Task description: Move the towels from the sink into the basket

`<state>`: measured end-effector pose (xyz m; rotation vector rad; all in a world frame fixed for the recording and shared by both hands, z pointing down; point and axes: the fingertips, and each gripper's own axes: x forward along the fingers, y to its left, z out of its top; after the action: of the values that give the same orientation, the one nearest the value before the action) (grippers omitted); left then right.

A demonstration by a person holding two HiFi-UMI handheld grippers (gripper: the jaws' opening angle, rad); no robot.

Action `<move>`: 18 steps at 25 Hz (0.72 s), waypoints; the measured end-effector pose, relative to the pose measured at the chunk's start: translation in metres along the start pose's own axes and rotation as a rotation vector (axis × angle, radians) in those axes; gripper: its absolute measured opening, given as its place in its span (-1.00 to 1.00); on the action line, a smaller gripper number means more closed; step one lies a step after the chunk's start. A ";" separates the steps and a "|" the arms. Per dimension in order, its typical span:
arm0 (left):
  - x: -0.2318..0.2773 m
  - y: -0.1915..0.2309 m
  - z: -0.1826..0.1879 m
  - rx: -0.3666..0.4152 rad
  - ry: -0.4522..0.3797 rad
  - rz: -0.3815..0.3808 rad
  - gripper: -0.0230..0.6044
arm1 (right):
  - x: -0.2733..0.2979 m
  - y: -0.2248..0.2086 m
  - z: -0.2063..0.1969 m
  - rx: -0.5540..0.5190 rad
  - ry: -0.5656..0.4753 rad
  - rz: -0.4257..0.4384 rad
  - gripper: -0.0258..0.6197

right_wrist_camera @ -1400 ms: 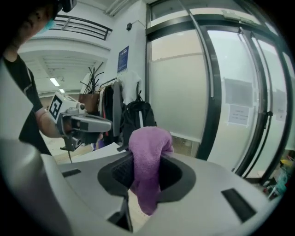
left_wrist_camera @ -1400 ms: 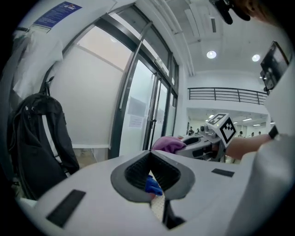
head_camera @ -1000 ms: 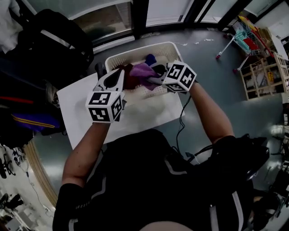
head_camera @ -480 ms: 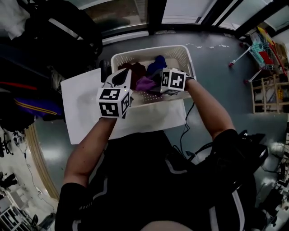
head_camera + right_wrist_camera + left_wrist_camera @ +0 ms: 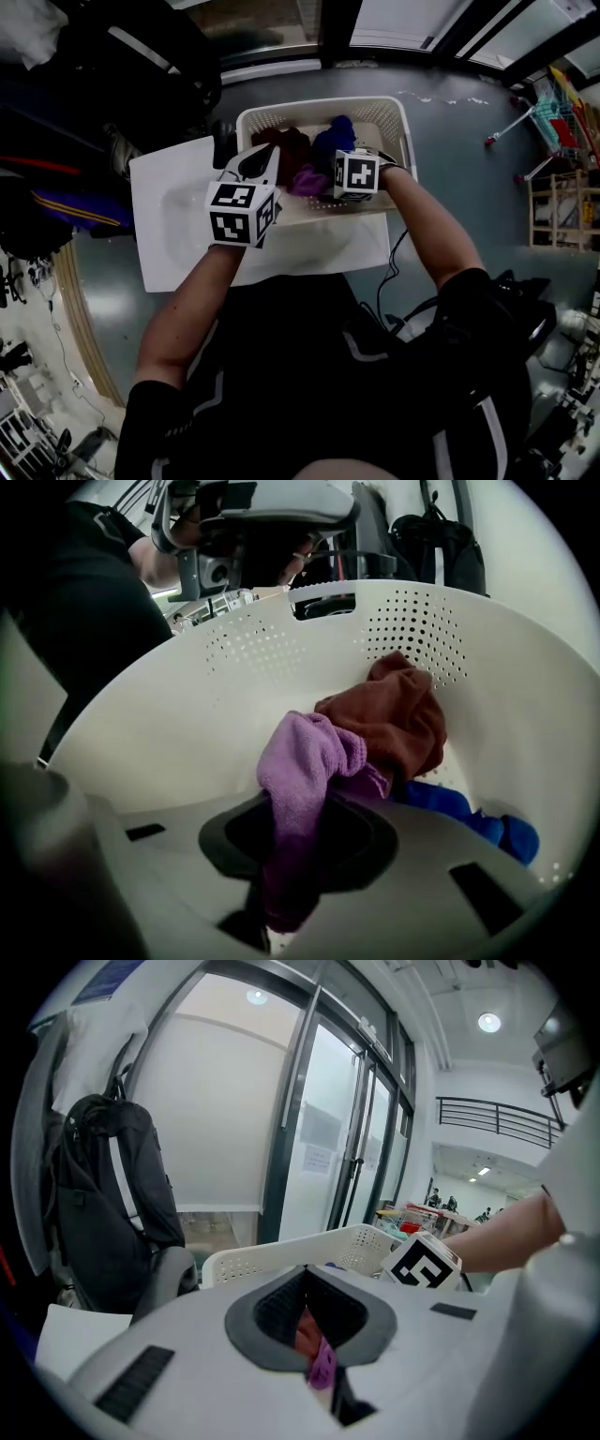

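Right gripper view looks down into the white basket [image 5: 216, 667], where my right tool [image 5: 291, 850] grips the purple towel [image 5: 305, 761]. The cloth bunches up out of the jaws, low inside the basket, touching a rust-brown towel [image 5: 398, 714], with a blue towel [image 5: 473, 822] beside that on the bottom. My left tool [image 5: 314, 1340] hovers by the basket's near rim, jaws closed to a thin slit where a scrap of purple and reddish cloth shows; whether it is pinched I cannot tell. From the head view, the basket stands at the far side of the white sink [image 5: 169, 234]
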<state>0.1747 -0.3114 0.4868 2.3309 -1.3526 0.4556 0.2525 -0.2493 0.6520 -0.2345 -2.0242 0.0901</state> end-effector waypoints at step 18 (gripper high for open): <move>-0.069 0.015 0.023 0.010 -0.132 -0.054 -0.90 | -0.038 0.000 0.026 0.030 0.077 -0.188 -0.13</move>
<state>0.1298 -0.2783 0.4369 2.4364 -1.3447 0.2982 0.2457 -0.2563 0.6073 -0.0278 -1.9574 -0.0071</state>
